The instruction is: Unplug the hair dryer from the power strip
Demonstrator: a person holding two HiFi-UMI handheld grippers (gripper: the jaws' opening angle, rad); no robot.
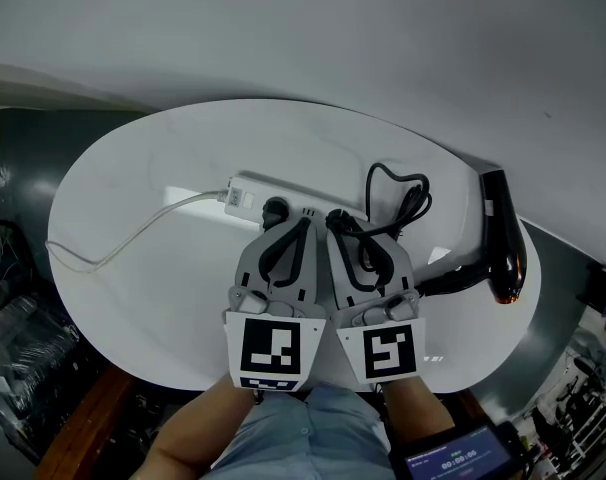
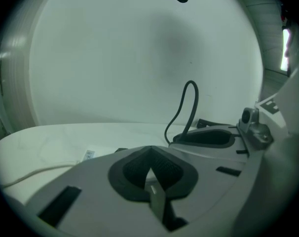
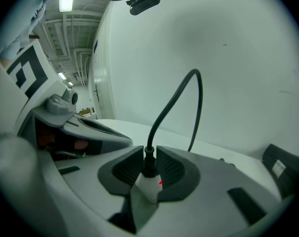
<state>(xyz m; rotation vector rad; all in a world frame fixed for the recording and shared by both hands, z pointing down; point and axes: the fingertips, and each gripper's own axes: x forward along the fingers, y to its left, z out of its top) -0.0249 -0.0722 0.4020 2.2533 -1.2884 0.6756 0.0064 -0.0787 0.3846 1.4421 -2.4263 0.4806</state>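
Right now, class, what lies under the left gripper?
The power strip. Its left end, with the white cable, shows. The left gripper covers its middle, so what is plugged in there cannot be seen.

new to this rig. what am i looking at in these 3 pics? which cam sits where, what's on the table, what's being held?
There is no robot arm here: a person holds a two-jaw gripper in each hand. The cubes with square markers are part of those grippers.

The head view comes from a camera on the person's head, looking steeply down. The left and right gripper views come from cameras riding on each gripper, looking along its jaws.

On the round white table lie a white power strip with its white cable, and a black hair dryer with its black cord.

The left gripper is shut and holds nothing; its tip is by the strip. The right gripper has its jaws slightly apart, with the dryer's plug standing between them at the strip.
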